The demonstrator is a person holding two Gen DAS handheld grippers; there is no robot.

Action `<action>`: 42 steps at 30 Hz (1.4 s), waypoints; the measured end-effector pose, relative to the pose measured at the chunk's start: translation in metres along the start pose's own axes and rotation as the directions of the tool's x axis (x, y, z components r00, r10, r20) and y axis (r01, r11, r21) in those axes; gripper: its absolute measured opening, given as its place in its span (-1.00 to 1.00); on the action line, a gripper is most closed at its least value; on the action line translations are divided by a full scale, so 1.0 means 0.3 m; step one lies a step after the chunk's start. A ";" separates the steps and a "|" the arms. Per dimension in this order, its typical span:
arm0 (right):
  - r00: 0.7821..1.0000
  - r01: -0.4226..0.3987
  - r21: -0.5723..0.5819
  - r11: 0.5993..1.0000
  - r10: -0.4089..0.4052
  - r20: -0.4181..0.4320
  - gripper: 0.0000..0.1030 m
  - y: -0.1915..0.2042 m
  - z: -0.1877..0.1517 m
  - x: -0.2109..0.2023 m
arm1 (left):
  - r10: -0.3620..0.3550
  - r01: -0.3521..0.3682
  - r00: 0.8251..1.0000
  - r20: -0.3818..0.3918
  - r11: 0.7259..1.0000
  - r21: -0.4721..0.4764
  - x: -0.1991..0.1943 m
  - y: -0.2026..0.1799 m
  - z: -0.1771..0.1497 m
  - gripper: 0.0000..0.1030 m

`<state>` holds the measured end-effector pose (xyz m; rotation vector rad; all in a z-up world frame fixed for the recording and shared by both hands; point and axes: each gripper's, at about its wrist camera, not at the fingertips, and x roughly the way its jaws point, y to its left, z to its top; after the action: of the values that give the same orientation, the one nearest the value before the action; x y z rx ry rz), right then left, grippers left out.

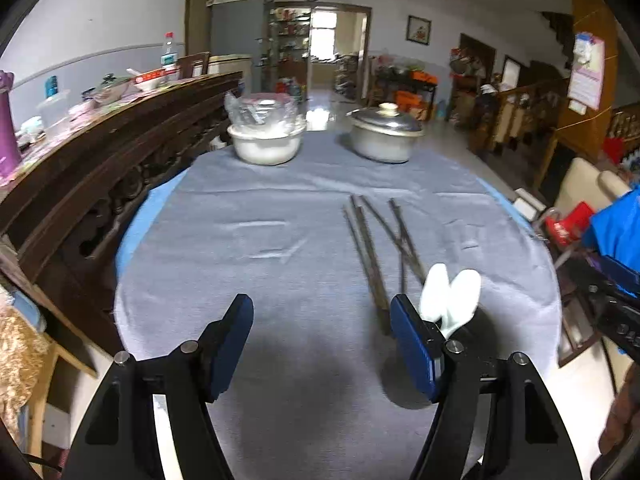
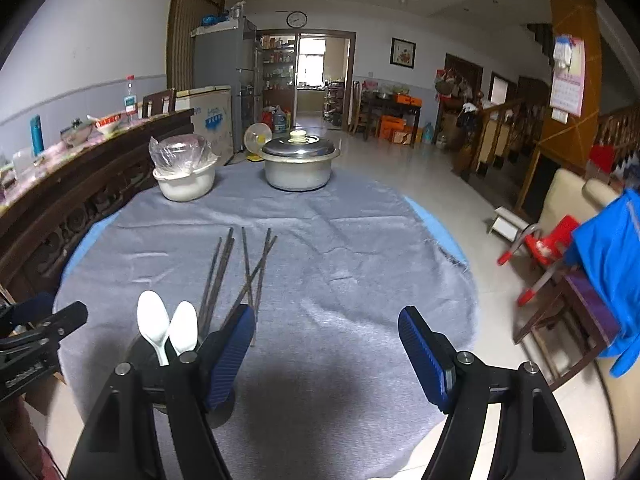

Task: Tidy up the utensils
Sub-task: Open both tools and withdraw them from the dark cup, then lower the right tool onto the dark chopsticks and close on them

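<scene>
Chopsticks (image 2: 236,276) lie loosely crossed on the grey-clothed desk (image 1: 280,240), two white spoons (image 2: 166,326) just beside them; left gripper (image 1: 322,344) and right gripper (image 2: 326,354) hover with jaws wide, holding nothing.

Two white spoons (image 2: 168,326) are being counted near the table's front; about six chopsticks (image 2: 240,272), overlapping, are being counted; one lidded pot (image 2: 298,162) and one white basin (image 2: 186,184) are being counted far.
</scene>
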<state>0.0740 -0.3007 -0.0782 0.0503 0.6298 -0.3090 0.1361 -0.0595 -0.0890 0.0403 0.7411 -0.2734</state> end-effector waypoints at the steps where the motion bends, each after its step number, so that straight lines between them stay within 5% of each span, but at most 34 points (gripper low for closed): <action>1: 1.000 -0.012 0.009 1.000 0.012 -0.003 0.51 -0.004 0.000 0.002 | 0.004 -0.004 1.000 -0.002 1.000 -0.002 0.002 0.007 0.002 0.39; 10: 0.996 -0.084 0.034 0.996 0.085 -0.026 0.51 0.033 0.004 0.016 | 0.088 -0.088 0.996 0.001 0.996 0.018 -0.001 0.037 0.005 0.39; 30: 0.985 -0.145 0.092 0.985 0.153 -0.081 0.51 0.033 0.089 0.120 | 0.149 -0.149 0.989 -0.004 0.988 0.028 0.055 0.085 0.035 0.39; 36: 0.963 -0.216 0.143 0.966 0.235 -0.129 0.50 0.005 0.136 0.213 | 0.158 -0.157 0.987 -0.018 0.987 0.037 0.099 0.091 0.060 0.39; 42: 0.913 -0.315 0.219 0.923 0.358 -0.195 0.30 -0.015 0.180 0.365 | 0.151 -0.149 0.987 -0.050 0.988 0.050 0.174 0.098 0.093 0.39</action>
<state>0.1872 -0.3421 -0.0985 0.3743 0.8095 -0.0216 0.1990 -0.0469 -0.1054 0.1471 0.7808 -0.1458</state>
